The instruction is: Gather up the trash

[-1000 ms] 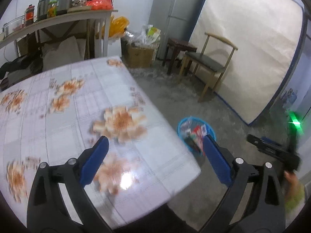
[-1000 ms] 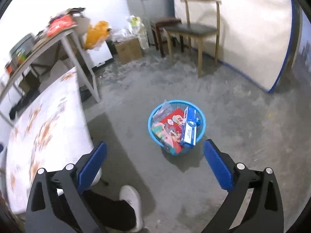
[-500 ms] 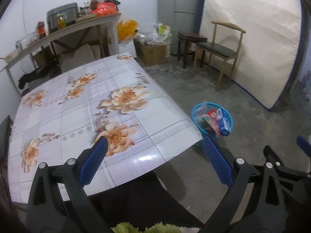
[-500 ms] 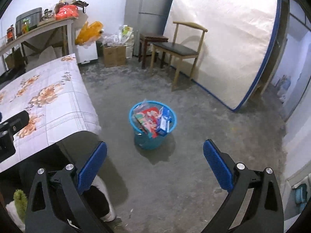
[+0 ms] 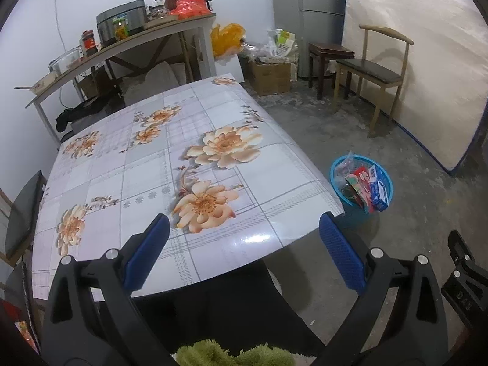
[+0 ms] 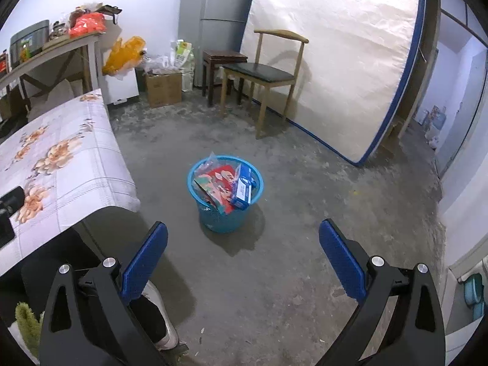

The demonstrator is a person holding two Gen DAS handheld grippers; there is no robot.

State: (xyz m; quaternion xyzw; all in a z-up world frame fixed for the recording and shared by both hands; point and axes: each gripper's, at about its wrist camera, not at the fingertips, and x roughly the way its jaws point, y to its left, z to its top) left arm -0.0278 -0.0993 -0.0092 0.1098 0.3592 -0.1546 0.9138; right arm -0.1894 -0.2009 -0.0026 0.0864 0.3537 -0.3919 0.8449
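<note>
One blue mesh basket stands on the concrete floor, centre of the right wrist view and right of centre in the left wrist view. It holds packaging: a red printed wrapper, a blue-and-white carton and a clear plastic piece. Items lower in the basket are hidden, and print on the packaging is too small to read.

Right gripper: blue pads spread wide, nothing between them, positioned above the floor short of the basket. Left gripper: pads likewise spread wide and empty, over the near edge of the table, which carries a floral cloth. The basket sits beside the table's right corner, apart from it.

A white shoe at lower left of the right wrist view is partly covered by the gripper body. A wooden chair and a mattress leaning on the wall occupy the upper right. Clutter on the shelf, upper left, is hard to make out.
</note>
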